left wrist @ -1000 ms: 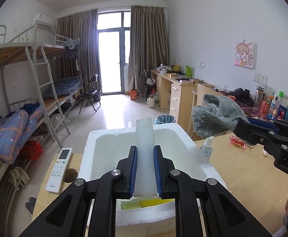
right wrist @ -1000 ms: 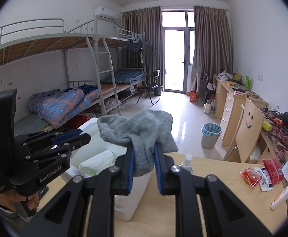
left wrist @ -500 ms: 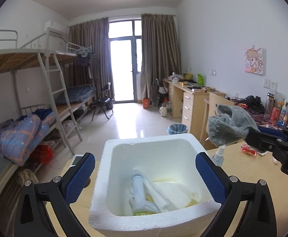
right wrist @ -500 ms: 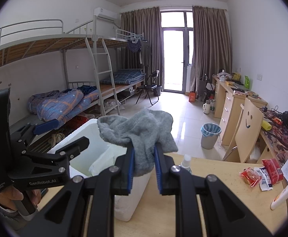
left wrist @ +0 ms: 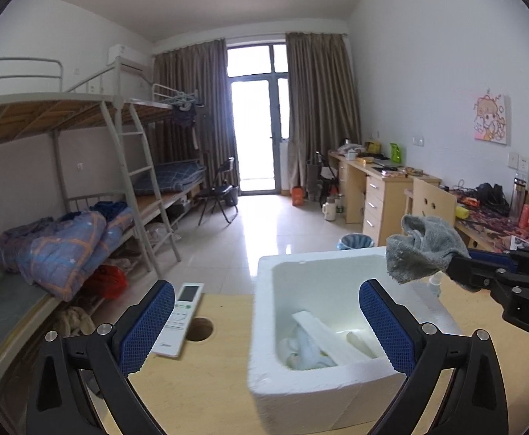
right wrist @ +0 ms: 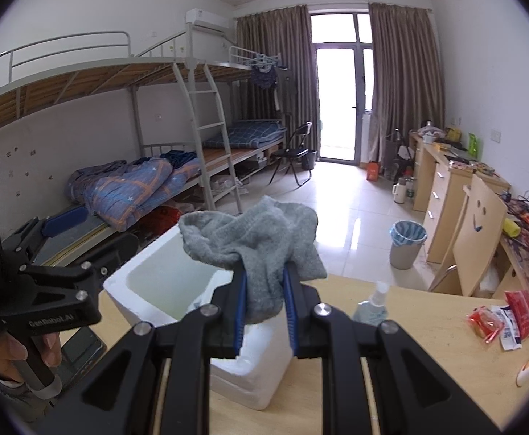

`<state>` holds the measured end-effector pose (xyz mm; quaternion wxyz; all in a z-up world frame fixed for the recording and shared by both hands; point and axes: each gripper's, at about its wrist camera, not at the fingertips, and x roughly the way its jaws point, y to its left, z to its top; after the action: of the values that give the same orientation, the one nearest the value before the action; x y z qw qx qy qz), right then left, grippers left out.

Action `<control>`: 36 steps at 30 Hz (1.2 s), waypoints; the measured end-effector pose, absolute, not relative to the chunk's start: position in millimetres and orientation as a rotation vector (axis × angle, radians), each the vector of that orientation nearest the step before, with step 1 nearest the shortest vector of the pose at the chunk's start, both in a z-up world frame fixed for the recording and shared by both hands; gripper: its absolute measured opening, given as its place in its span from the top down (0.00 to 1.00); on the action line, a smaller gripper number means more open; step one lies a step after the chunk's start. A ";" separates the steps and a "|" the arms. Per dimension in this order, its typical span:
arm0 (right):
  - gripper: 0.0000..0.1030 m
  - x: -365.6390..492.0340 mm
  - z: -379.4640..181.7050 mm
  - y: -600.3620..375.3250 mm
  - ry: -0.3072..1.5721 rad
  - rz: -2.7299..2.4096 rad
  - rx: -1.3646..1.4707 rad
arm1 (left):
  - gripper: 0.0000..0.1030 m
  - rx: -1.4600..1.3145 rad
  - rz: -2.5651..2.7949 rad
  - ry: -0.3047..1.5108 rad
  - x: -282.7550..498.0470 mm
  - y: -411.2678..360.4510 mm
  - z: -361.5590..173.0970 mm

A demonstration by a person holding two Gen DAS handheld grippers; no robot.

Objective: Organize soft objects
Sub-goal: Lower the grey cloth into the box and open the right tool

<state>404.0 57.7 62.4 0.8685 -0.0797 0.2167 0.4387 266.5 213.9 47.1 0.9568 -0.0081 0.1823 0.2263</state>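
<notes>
Right hand-held gripper [right wrist: 263, 302] is clenched on a grey sock [right wrist: 261, 246] near the foam box [left wrist: 264, 380]; the left hand-held gripper [left wrist: 266, 330] gapes empty. Carry the sock well over the box's far rim, then release above the white cloths [left wrist: 311, 344] inside.

My left hand-held gripper [left wrist: 264, 326] has just been opening and stands spread wide, its blue pads [left wrist: 144, 328] far apart with nothing between them, angled slightly downward. My left hand [right wrist: 17, 359] wraps its handle. My right hand-held gripper [right wrist: 264, 310] points slightly downward too, jaws nearly together, pads pinching a grey cloth [right wrist: 261, 250] that bunches above them.
</notes>
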 end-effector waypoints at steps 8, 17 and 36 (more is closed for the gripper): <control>0.78 396.9 59.9 81.9 0.479 0.976 -0.181 | 0.01 -0.021 0.511 0.350 242.8 223.7 49.1; 0.78 392.2 59.6 98.1 0.482 1.000 -0.193 | 0.01 -0.036 0.557 0.331 226.2 236.7 52.1; 0.20 389.3 60.4 106.7 0.494 0.914 -0.170 | 0.01 -0.045 0.562 0.326 220.3 236.3 47.8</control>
<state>389.3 106.7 60.4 0.8646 -0.0813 0.2358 0.4363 220.3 236.3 47.8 0.9475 -0.0221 0.1600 0.2759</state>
